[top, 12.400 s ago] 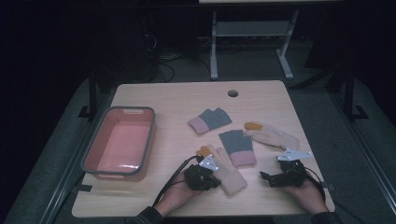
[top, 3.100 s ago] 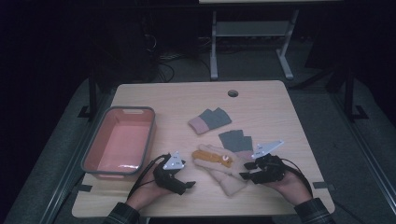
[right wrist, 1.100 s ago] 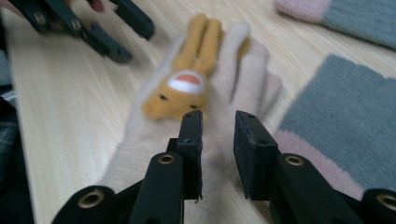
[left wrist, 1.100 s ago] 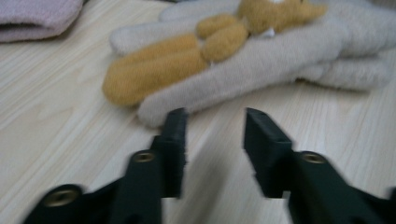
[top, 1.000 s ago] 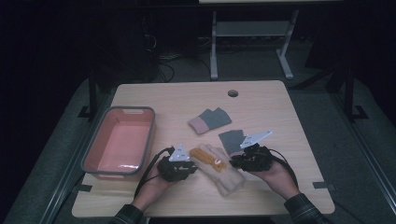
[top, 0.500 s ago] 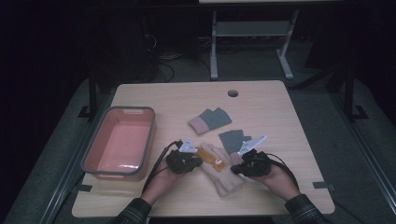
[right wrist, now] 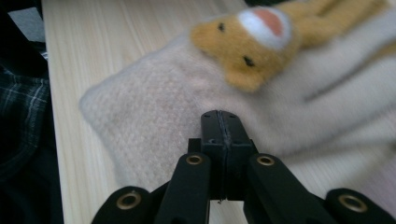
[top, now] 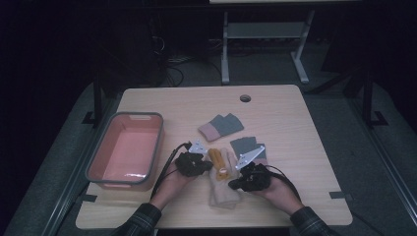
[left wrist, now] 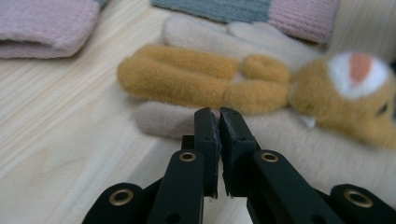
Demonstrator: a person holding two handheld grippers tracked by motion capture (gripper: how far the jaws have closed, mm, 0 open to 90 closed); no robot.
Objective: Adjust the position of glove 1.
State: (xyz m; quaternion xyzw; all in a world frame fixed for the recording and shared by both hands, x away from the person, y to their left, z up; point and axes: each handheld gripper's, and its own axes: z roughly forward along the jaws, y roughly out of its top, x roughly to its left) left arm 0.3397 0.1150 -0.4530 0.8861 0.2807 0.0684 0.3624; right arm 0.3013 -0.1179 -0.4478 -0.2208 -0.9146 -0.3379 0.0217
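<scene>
Left gripper: jaws nearly together, a slit between them, nothing gripped, tips just short of the beige mitten, lower centre.
Right gripper: jaws pressed together, tips over the mitten's cuff.
Plush toy: orange, lying on the mitten, between both grippers.
Pink tub: left of frame.
</scene>
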